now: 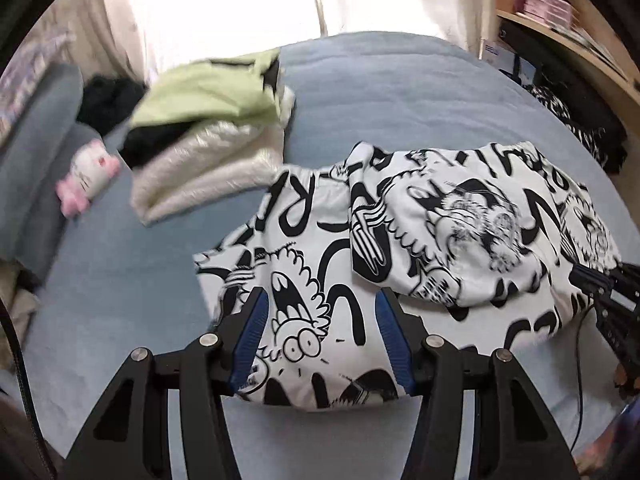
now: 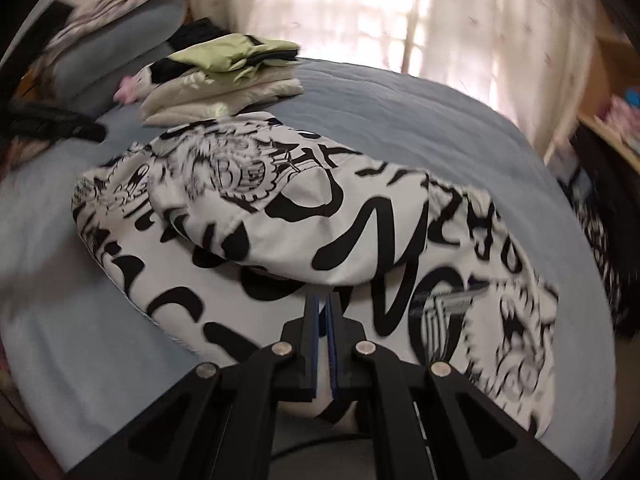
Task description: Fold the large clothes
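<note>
A large white garment with black cartoon print (image 1: 440,220) (image 2: 280,220) lies on the blue bed (image 1: 380,80), one flap doubled over onto its lower layer. My left gripper (image 1: 322,294) hovers over the garment's near left part, jaws about half apart, blue pads touching nothing. My right gripper (image 2: 322,298) is shut, its tips at the near edge of the raised upper flap, which seems pinched between them. In the left wrist view the right gripper (image 1: 580,274) meets the flap at the garment's right end.
A stack of folded clothes, green on top (image 1: 208,120) (image 2: 224,76), sits behind the garment. A pink and white plush (image 1: 88,176) and grey pillows (image 1: 40,140) lie at the left. A wooden shelf (image 1: 560,32) and dark printed cloth (image 1: 568,120) are at the right.
</note>
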The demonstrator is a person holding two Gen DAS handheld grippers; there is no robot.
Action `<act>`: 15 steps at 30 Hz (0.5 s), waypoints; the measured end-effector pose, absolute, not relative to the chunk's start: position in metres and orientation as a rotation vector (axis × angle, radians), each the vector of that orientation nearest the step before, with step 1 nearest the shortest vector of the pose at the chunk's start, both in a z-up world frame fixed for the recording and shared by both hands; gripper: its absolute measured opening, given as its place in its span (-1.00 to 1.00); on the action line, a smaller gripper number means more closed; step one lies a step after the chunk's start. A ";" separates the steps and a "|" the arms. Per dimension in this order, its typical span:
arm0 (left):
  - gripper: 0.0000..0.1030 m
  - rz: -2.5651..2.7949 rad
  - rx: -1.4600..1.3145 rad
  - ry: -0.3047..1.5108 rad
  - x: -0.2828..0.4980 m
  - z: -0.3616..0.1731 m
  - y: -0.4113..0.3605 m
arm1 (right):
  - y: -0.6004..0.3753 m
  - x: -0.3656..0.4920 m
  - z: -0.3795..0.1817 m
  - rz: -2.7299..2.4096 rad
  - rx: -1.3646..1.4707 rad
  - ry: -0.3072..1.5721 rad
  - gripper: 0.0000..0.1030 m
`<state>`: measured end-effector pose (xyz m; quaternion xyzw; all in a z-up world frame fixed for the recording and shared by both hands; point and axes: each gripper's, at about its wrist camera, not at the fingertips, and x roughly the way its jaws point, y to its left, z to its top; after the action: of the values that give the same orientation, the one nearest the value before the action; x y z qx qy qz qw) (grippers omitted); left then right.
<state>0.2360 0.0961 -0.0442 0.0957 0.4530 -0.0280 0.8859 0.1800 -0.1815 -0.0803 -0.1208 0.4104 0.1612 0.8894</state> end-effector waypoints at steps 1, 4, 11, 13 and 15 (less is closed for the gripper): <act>0.05 -0.061 0.211 0.923 0.231 -0.037 0.092 | -0.179 0.178 -0.078 0.325 -0.234 0.867 -0.93; 0.05 -0.078 0.229 0.872 0.208 -0.013 0.082 | -0.175 0.163 -0.070 0.316 -0.192 0.890 -0.93; 0.05 -0.106 0.234 0.813 0.172 0.004 0.074 | -0.161 0.127 -0.043 0.364 -0.136 0.865 -0.92; 0.05 -0.107 0.235 0.809 0.169 0.002 0.072 | -0.159 0.119 -0.037 0.375 -0.114 0.862 -0.89; 0.05 -0.108 0.227 0.807 0.166 -0.001 0.073 | -0.160 0.112 -0.034 0.397 -0.067 0.872 -0.79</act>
<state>0.1660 0.0725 -0.0011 0.1103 0.3917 -0.0525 0.9119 0.1118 -0.1596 -0.0335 -0.0322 0.4195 0.1911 0.8868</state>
